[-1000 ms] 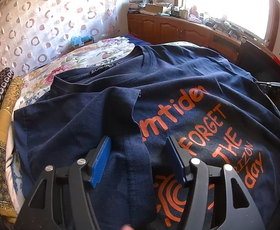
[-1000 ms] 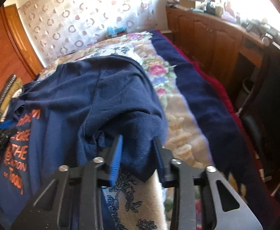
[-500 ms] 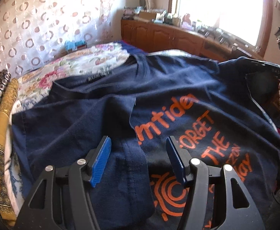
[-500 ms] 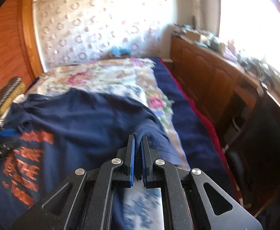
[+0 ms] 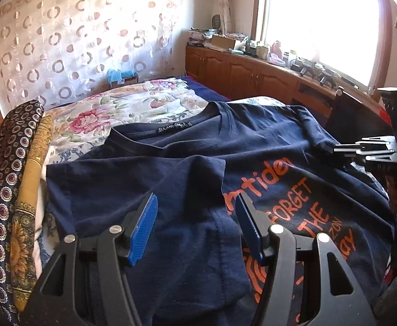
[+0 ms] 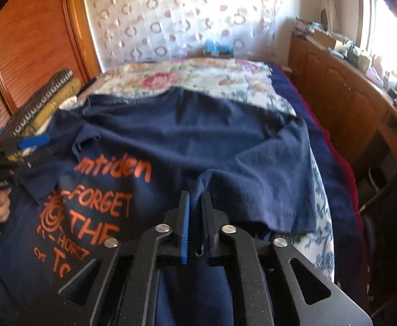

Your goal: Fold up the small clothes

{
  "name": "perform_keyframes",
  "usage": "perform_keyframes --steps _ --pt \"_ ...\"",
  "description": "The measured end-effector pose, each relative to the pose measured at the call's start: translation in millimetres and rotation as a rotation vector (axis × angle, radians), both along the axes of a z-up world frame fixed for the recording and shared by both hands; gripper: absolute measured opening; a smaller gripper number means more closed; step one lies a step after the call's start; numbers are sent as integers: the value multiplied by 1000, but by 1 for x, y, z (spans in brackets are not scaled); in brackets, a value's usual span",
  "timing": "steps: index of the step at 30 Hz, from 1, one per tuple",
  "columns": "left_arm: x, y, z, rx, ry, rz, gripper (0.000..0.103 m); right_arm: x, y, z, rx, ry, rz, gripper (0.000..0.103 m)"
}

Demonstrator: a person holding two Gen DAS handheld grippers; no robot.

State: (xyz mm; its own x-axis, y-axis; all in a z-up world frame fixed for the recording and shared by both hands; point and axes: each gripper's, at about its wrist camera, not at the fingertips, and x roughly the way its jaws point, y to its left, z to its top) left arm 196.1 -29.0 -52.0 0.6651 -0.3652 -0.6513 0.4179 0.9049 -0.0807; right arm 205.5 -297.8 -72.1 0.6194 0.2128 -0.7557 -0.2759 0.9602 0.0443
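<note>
Here the right gripper points down over the bed, and its jaws, which have just been opening a little, stand narrow with a raised fold of the navy T-shirt pinched between them. The left gripper hangs above the shirt's folded-in left sleeve with its jaws half apart, holding nothing. The shirt lies spread on the floral bedspread, orange print facing up, collar toward the curtain. Folded patterned cloths lie beside its left edge. A wooden cabinet with clutter on top stands along the window side.
</note>
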Motion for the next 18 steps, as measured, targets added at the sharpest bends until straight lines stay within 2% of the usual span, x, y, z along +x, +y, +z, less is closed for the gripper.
perform_keyframes --steps 1,3,11,14,18 --pt "-1 1 1 -5 -3 0 60 -1 -1 -1 -6 4 -6 34" --pt "-2 2 3 -11 -10 1 60 -5 -7 3 -17 0 -26 47" --pt "-10 2 11 -35 -31 -16 60 -18 -57 28 -24 -69 -165 49" --pt "-12 0 11 -35 -33 -21 60 -8 -74 20 -61 -57 -234 49" --pt "-12 0 11 -34 -33 -22 60 9 -90 -6 -50 10 -274 49"
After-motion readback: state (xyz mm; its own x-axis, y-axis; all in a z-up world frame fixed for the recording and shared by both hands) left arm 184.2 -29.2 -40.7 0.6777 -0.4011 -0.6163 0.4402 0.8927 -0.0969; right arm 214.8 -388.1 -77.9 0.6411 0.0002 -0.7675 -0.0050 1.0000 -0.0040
